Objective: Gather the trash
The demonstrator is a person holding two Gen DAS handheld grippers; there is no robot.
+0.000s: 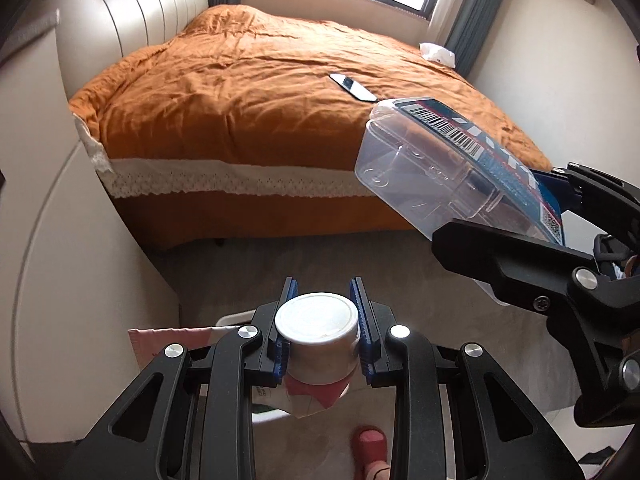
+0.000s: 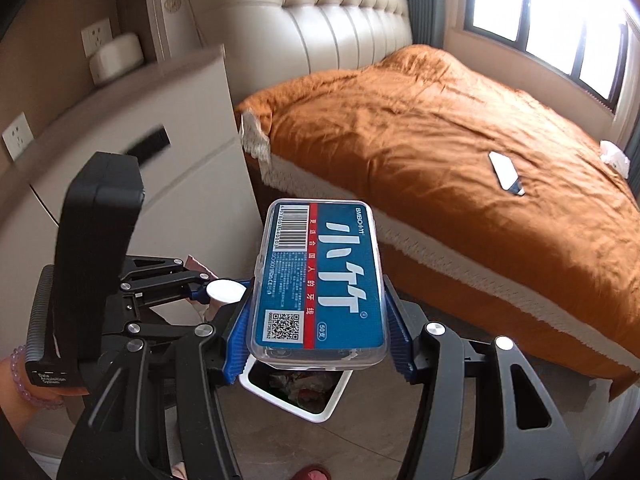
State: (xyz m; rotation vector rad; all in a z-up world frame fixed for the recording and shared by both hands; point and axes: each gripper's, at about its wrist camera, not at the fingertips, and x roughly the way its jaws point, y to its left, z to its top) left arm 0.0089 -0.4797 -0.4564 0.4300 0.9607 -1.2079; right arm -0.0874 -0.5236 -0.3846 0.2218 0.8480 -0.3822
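Bed with orange cover fills the upper half of both views; a phone lies on it, crumpled white tissue at its far corner, upper right. Right wrist view alone shows the wall sockets, a white oval item on the ledge at upper left, and the open white bin at bottom centre, directly under the box, with rubbish inside too dim to identify. Left wrist view shows only a white sliver of the bin behind the linkage, plus a red slipper at bottom centre, cut off by the frame.

Right gripper: jaws spread wide and clamped on the long sides of a clear plastic box with blue label; box contents not readable. Left gripper: jaws partly closed, clamped on a small round white-lidded tub; pink-white paper hangs beneath it, attachment hidden.
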